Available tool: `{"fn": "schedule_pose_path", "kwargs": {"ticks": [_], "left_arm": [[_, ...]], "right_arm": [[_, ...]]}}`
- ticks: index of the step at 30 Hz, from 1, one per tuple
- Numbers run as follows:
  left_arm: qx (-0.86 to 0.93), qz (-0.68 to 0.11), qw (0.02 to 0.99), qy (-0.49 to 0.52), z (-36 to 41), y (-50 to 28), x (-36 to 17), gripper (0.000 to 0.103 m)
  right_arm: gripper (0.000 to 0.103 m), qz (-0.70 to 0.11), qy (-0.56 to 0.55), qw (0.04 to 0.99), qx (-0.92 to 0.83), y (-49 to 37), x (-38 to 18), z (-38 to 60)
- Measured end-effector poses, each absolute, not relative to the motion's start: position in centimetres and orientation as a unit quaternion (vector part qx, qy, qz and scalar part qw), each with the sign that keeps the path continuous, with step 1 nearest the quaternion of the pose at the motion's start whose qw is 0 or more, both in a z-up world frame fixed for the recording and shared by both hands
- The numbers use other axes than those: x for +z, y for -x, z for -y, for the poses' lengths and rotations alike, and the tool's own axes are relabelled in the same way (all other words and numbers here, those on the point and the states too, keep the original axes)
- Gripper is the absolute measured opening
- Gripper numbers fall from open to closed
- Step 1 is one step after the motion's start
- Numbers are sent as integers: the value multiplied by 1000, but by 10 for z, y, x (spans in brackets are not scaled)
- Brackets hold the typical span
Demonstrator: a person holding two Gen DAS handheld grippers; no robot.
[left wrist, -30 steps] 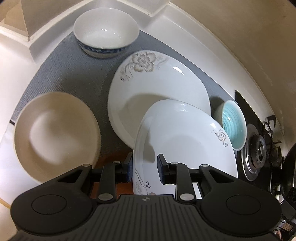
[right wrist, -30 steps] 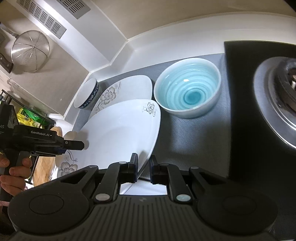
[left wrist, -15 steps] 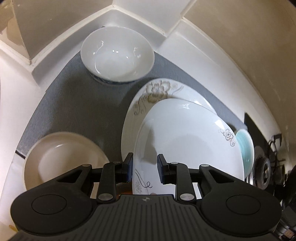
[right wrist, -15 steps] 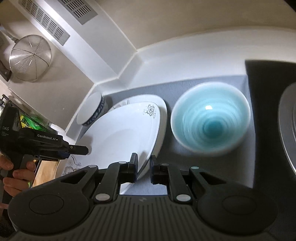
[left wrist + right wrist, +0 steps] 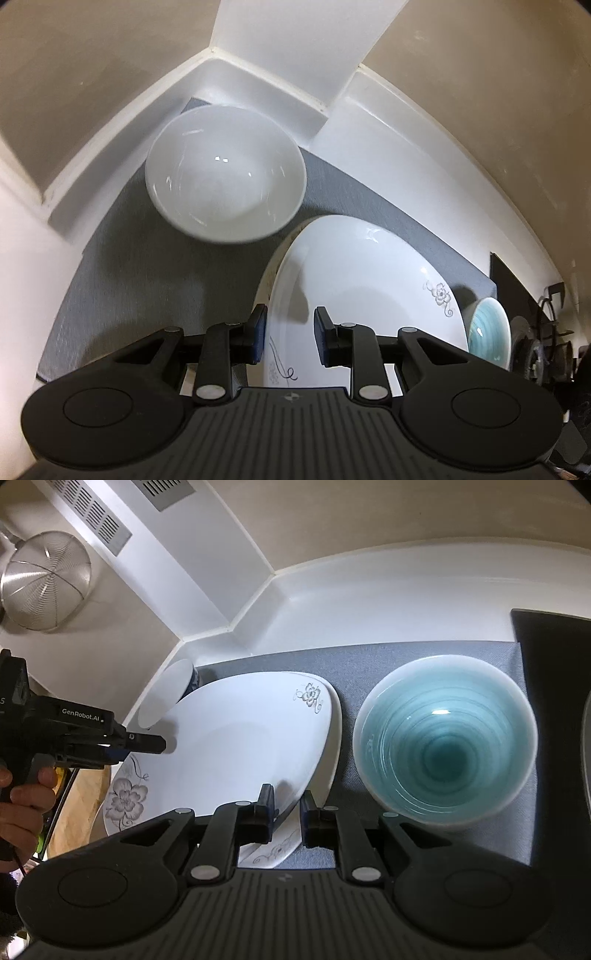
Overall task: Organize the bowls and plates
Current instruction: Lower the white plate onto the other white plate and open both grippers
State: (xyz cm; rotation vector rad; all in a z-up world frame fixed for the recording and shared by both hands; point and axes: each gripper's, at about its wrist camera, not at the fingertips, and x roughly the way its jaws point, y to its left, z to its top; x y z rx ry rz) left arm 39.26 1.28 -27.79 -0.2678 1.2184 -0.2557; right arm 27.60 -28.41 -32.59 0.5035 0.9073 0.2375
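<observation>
Left wrist view: upper floral plate [image 5: 362, 291] is gripped at its near rim by the left gripper [image 5: 286, 338], one finger under, one over. It is held directly over a 2nd floral plate [image 5: 266, 284], of which only a sliver shows at the left edge. White bowl [image 5: 225, 173] sits apart near the corner of the grey mat [image 5: 129, 280]; teal bowl [image 5: 487, 332] is just beside the plates on the far side.

Right wrist view: the same upper plate [image 5: 243, 746] is clamped at its opposite rim by the right gripper [image 5: 287, 808], w/ the lower plate [image 5: 125, 801] peeking out beneath.

Progress (est.): plate-on-plate stacking is nearly done; whether the plates already touch can't be told. Release is not yet made. Left to do, prob.: bowls are unstacked and well apart, so nesting is judged to remain.
</observation>
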Motion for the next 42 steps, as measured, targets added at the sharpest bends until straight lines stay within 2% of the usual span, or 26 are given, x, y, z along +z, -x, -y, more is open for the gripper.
{"fn": "schedule_pose_path", "kwargs": {"ticks": [8,30,38,42], "left_arm": [[-108,-575,804,103,-8,-398,-293,28],[-93,-578,803,112,-2,-402,-319,32],[-93,-563,815,100,-1,-392,-314,33],[-87,-558,820,87,4,-388,-312,33]], "right_arm": [[15,-437,-195,872,105,-286,-322,271],[13,-409,-201,887,69,-278,-330,271],[18,-412,-133,901,26,-263,-332,242],[19,-413,-145,899,28,-267,-335,246]]}}
